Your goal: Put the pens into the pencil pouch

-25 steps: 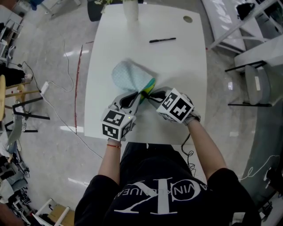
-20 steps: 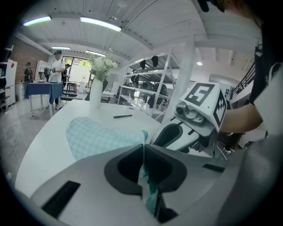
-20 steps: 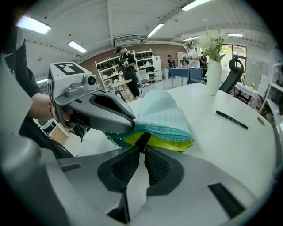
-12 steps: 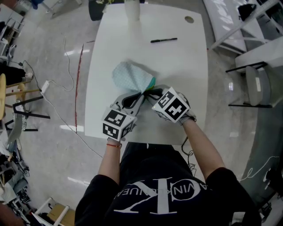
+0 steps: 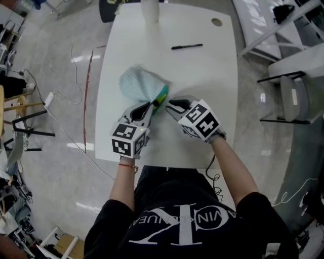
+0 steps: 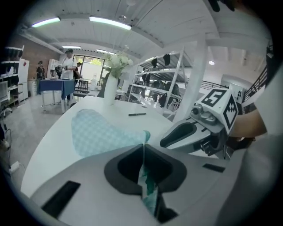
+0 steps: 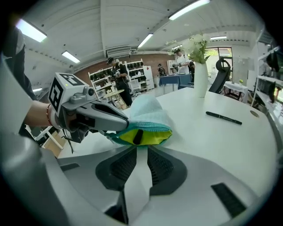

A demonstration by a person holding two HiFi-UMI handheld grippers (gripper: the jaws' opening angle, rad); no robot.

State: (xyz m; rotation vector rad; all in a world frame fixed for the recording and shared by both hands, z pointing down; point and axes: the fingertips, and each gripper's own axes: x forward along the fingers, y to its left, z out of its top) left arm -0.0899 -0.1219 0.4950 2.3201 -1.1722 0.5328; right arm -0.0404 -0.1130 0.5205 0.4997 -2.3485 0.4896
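A teal checked pencil pouch [image 5: 137,85] lies on the white table [image 5: 202,76], its mouth towards me. My left gripper [image 5: 152,106] is shut on the edge of the pouch [image 6: 99,131] at that mouth, with teal cloth pinched between the jaws. In the right gripper view the pouch mouth [image 7: 140,134] gapes, showing yellow lining and the dark end of a pen [image 7: 136,137] inside. My right gripper [image 5: 169,105] is just short of the mouth; its jaws have just been opening and nothing is between them. A second black pen [image 5: 186,46] lies on the far side of the table.
A white vase [image 5: 150,11] with flowers stands at the table's far edge, and a round cable port [image 5: 215,22] sits at the far right corner. Shelving and chairs stand on the floor to the right. The table's near edge runs just under my hands.
The pouch and my left gripper have shifted left. My right gripper has drawn back slightly from the pouch mouth, and its jaws have parted.
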